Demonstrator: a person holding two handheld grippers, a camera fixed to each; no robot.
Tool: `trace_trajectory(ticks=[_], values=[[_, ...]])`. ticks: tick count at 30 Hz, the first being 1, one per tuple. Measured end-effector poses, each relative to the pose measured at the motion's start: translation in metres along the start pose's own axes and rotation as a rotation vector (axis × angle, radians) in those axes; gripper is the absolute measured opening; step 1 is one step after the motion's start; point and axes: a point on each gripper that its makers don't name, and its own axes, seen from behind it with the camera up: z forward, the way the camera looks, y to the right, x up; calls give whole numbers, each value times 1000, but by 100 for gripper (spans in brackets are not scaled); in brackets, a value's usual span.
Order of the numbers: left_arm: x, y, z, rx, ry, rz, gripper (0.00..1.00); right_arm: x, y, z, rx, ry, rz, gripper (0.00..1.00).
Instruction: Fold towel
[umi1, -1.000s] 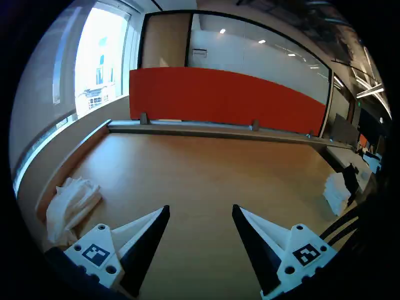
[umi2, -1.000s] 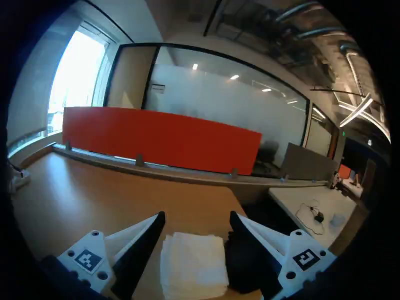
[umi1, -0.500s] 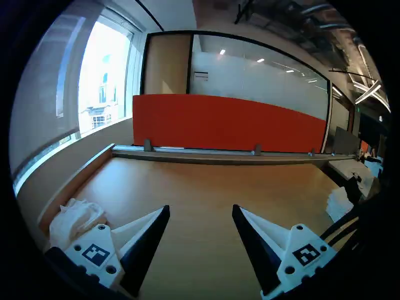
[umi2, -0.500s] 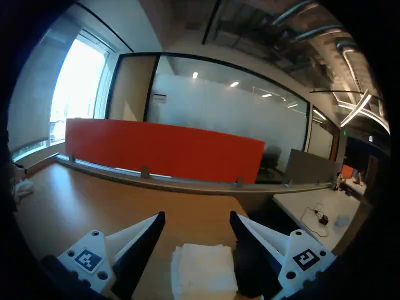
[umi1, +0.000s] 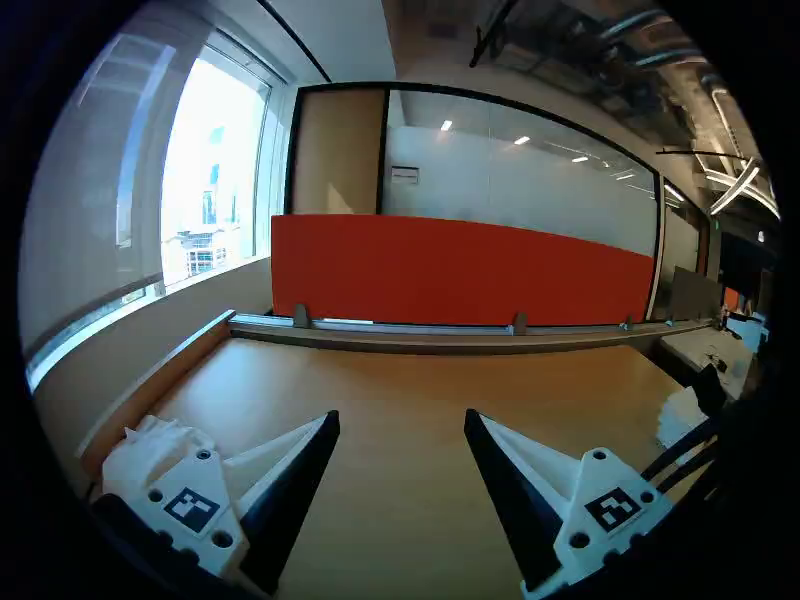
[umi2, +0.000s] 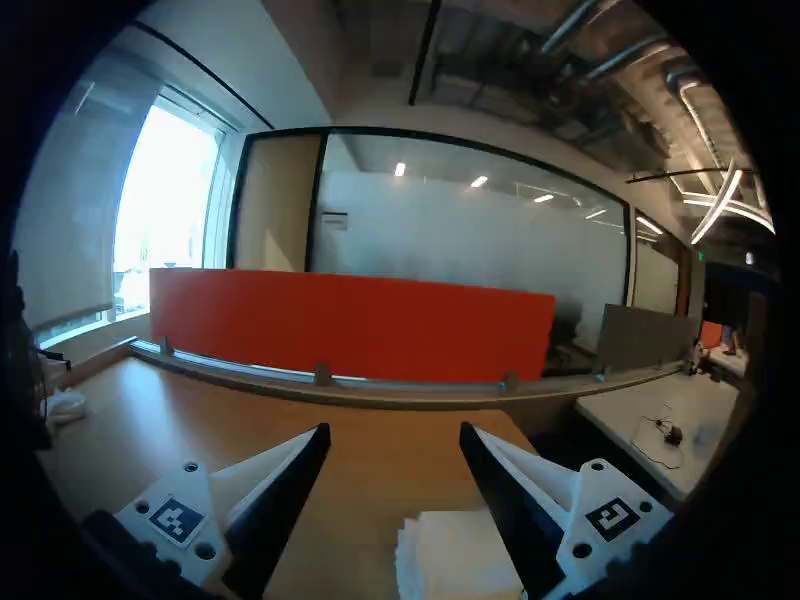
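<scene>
Towel (umi2: 450, 555) lies folded below the wide-open right claw (umi2: 394, 425); left claw (umi1: 401, 412) gapes empty too.

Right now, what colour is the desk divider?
Plain orange-red divider, clearest in the left gripper view.

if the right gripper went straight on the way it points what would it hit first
Probably the orange divider at the far edge of the desk. The right gripper, fingers open, seems to point above the folded towel, though depth is hard to judge.
</scene>
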Motion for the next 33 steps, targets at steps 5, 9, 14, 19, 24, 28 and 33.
trace_trajectory(ticks=[5, 9, 14, 19, 24, 28, 33], values=[[8, -2, 1, -2, 27, 0, 92, 7, -26, 5, 26, 19, 17, 100], [15, -3, 1, -2, 51, -6, 92, 12, -44, 8, 44, 37, 7, 100], [22, -3, 1, -12, 75, -21, 92, 17, -59, 11, 54, 50, 3, 100], [23, -5, 0, -12, 97, -24, 93, 21, -76, 13, 67, 56, -2, 100], [18, -6, 2, -11, 117, -16, 92, 23, -90, 15, 77, 64, -6, 100], [13, -8, 3, -6, 136, -8, 93, 25, -100, 16, 82, 81, -4, 100], [4, -13, 6, 8, 165, 0, 92, 21, -112, 15, 87, 94, 13, 100]])
